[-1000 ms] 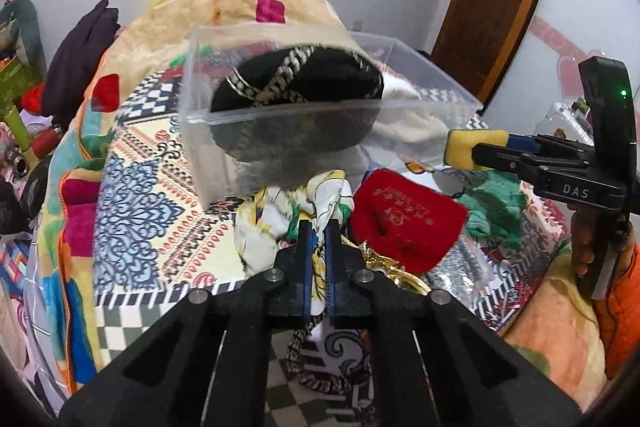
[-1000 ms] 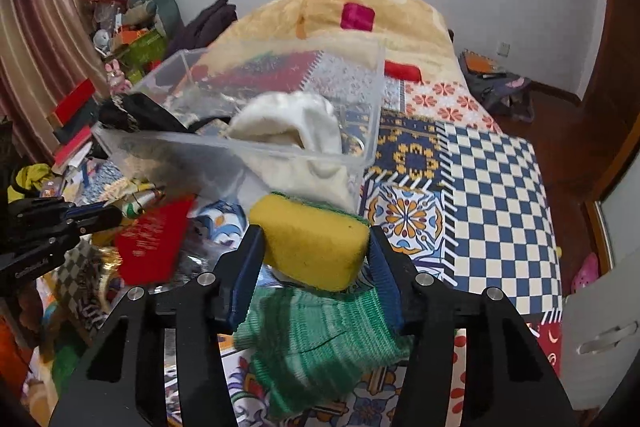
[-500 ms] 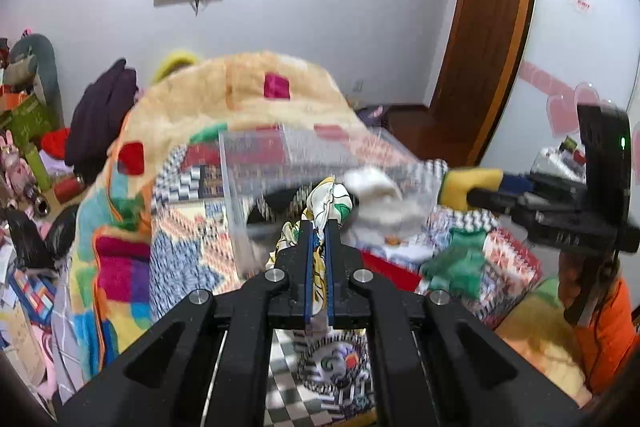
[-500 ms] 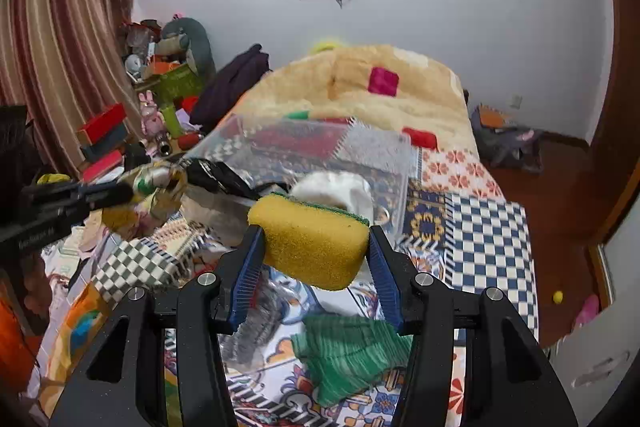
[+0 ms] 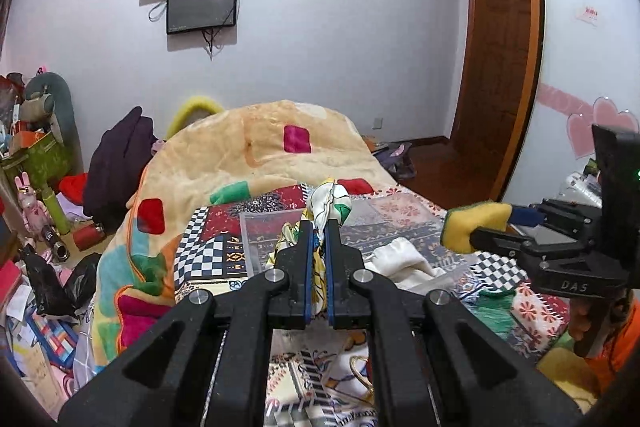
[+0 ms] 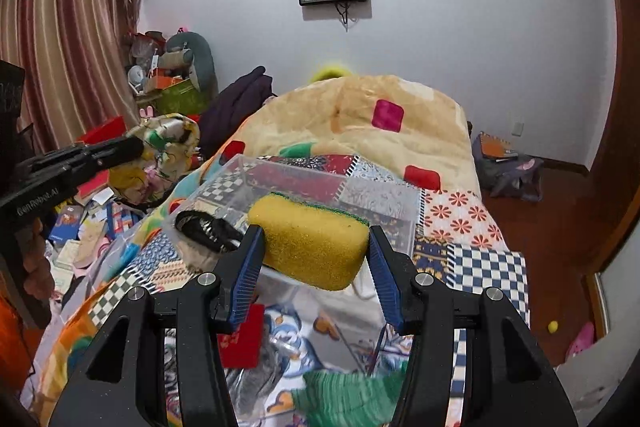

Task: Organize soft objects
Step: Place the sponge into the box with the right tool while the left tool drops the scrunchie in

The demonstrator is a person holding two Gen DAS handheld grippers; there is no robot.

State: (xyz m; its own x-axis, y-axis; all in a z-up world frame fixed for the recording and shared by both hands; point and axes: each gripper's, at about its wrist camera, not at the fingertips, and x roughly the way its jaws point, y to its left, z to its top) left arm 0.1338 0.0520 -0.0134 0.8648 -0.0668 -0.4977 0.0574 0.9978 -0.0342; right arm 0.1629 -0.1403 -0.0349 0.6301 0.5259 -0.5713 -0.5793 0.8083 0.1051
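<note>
My left gripper (image 5: 317,227) is shut on a patterned silk scarf (image 5: 329,205) and holds it high above the bed; the scarf also shows in the right wrist view (image 6: 170,135). My right gripper (image 6: 316,239) is shut on a yellow sponge (image 6: 312,247) with a green top, raised over the clear plastic box (image 6: 320,187). The sponge also shows in the left wrist view (image 5: 474,225). The box (image 5: 272,227) holds a black patterned cloth (image 6: 206,229) and a white cloth (image 5: 400,259).
On the patchwork bedspread (image 6: 460,215) lie a green knitted cloth (image 6: 348,393), a red pouch (image 6: 244,339) and a silvery bag (image 6: 264,375). A beige blanket (image 5: 260,151) is heaped behind the box. Clutter fills the floor at the left (image 5: 44,227).
Both grippers have risen well above the bed. The left one lifted the scarf off the bedspread; the right one carried the sponge up over the box.
</note>
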